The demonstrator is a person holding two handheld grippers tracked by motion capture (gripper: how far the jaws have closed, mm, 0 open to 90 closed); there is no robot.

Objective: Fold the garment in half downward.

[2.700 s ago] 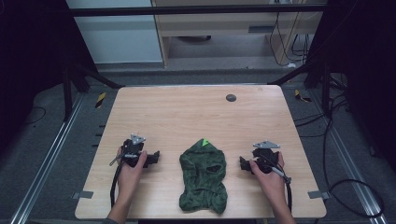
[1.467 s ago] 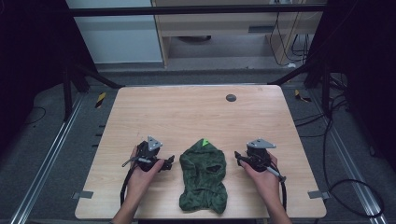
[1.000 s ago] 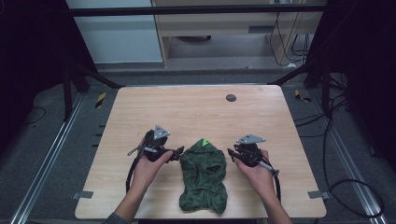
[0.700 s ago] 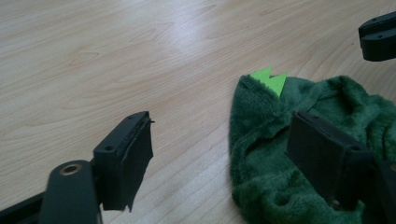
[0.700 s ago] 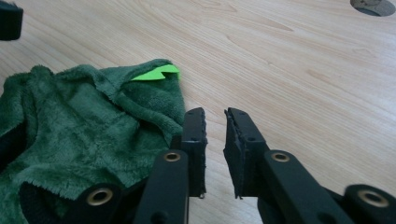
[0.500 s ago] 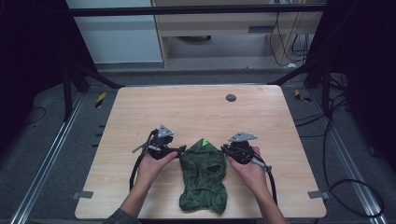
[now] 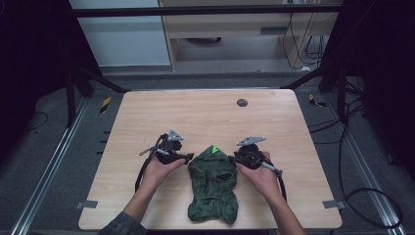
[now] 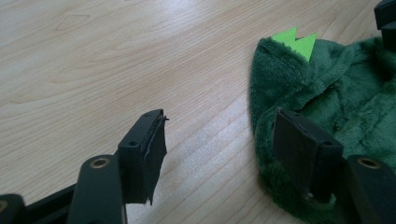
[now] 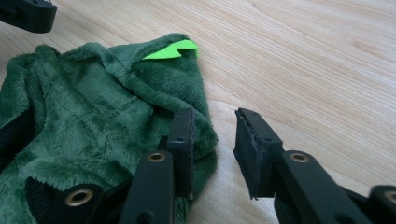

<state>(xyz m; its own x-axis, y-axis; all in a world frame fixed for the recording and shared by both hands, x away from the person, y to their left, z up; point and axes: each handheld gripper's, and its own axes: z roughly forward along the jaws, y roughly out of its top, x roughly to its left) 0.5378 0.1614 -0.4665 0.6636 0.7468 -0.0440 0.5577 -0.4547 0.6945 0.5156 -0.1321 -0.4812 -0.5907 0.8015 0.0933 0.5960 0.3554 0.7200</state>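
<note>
So the green fuzzy hood [image 7: 213,188] lies flat on the worktop [image 7: 205,112], near the front edge. Left gripper [image 8: 224,140] & right gripper [image 9: 212,149] sit at its top corners, fingers open, just been moving, nothing pinched yet. Grabbing & lifting still left.

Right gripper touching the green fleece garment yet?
Touching. In the right gripper view, one jaw of the right gripper rests on the green fleece garment; the other stands over bare table.
</note>
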